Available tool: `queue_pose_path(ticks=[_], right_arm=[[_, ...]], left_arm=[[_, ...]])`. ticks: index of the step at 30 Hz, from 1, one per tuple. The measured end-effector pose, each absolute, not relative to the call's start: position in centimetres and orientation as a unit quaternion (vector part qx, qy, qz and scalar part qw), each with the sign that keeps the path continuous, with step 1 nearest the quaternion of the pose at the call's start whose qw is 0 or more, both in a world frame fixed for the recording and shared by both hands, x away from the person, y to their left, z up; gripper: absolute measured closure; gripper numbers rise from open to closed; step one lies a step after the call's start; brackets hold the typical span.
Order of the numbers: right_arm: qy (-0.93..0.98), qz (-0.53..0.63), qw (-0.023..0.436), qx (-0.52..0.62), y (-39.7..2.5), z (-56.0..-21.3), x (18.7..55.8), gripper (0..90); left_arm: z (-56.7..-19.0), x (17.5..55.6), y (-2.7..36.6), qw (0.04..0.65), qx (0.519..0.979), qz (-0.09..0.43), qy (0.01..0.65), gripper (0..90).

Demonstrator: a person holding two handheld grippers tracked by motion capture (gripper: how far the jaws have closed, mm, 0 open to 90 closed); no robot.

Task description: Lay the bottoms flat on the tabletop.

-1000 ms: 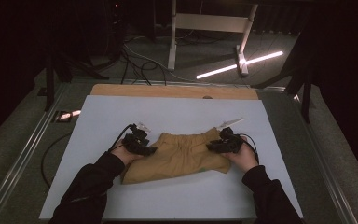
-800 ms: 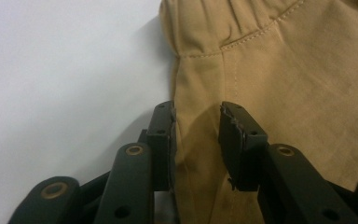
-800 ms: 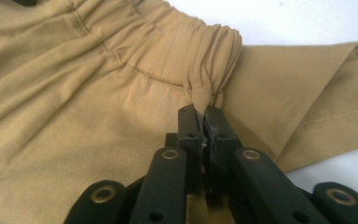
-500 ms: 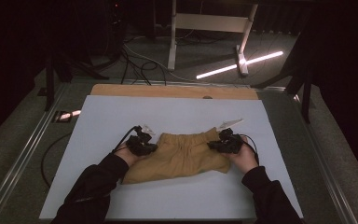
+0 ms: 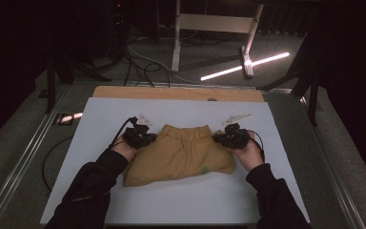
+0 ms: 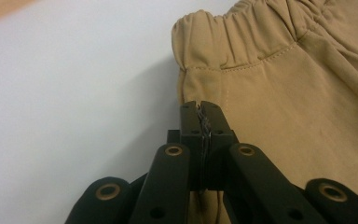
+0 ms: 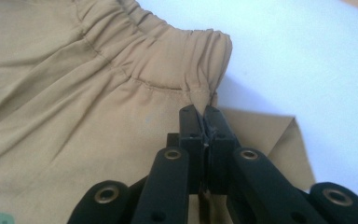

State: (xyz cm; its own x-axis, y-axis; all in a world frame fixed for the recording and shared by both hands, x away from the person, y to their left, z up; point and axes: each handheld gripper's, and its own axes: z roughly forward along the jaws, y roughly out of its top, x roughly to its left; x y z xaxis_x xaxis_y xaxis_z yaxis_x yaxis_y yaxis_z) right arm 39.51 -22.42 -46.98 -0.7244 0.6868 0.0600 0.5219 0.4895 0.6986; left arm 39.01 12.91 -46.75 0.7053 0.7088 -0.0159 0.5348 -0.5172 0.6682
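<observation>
Both hands have edged slightly toward the far side of the table since a second ago, and the tan cotton shorts with a gathered elastic waistband now lie a little farther up the pale blue-white table mat. From the high view, the garment sits near the middle of the mat, waistband toward the far edge and folded legs toward the person, whose dark sleeves enter from the bottom.

At the shorts' left side, just below the waistband, the left black two-jaw gripper has its jaws pressed together; the left gripper view shows a thin edge of tan fabric pinched between the tips. At the opposite side, the right black two-jaw gripper is likewise clamped tight on the cloth just under the waistband's end, as the right gripper view shows, with a folded corner of the shorts lying flat on the mat beside it. A small green mark is visible near the garment's lower hem.

Beyond the mat, a strip of bare wooden tabletop runs along the far edge.
</observation>
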Motion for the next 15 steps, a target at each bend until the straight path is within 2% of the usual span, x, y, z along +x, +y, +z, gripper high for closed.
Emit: queue_pose_path(ticks=[15], right_arm=[[0.823, 0.359, 0.191, 0.397, -19.5, -45.2, 45.7, 88.4]], left_arm=[[-44.2, 44.5, 13.7, 0.337, 0.829, 0.190, 0.405, 89.6]])
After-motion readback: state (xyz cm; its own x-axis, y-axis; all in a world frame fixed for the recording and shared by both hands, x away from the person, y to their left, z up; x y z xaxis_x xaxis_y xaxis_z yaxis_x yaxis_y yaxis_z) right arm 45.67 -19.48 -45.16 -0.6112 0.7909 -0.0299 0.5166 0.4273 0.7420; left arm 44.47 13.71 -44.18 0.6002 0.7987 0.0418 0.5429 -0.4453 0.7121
